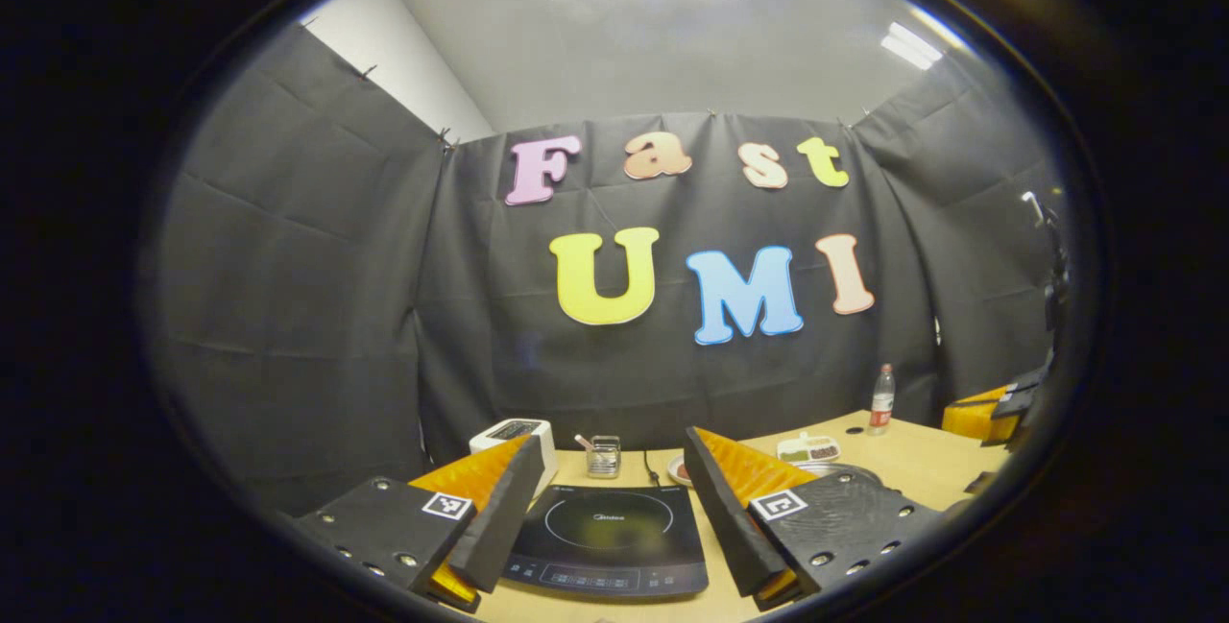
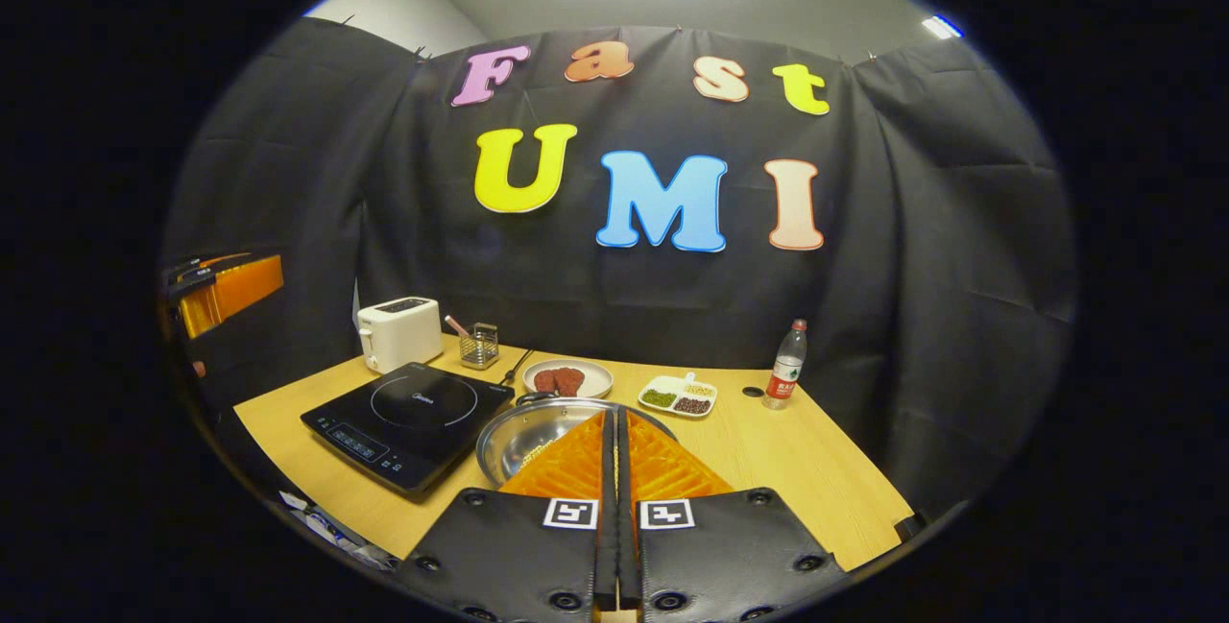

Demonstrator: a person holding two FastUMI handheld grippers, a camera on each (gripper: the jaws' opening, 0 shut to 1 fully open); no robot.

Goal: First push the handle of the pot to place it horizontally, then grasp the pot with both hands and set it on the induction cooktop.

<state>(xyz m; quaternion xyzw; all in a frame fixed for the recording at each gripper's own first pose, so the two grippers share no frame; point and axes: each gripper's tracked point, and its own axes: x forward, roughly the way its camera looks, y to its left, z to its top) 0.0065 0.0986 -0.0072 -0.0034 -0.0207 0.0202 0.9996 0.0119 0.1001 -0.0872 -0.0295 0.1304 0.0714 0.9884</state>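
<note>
In the left gripper view we hold the left gripper [image 1: 611, 508] with its fingers spread wide apart and nothing between them, above the near edge of the induction cooktop [image 1: 609, 539] on the wooden table [image 1: 922, 460]. In the right gripper view our right gripper [image 2: 615, 445] has its fingers pressed together, gripping nothing, poised over the steel pot [image 2: 538, 436], which sits just right of the cooktop. Behind the pot we see a plate [image 2: 568, 378] and a divided dish [image 2: 679, 395]; farther back stand a toaster [image 2: 398, 332], a small wire holder [image 2: 478, 345] and a bottle [image 2: 785, 366].
</note>
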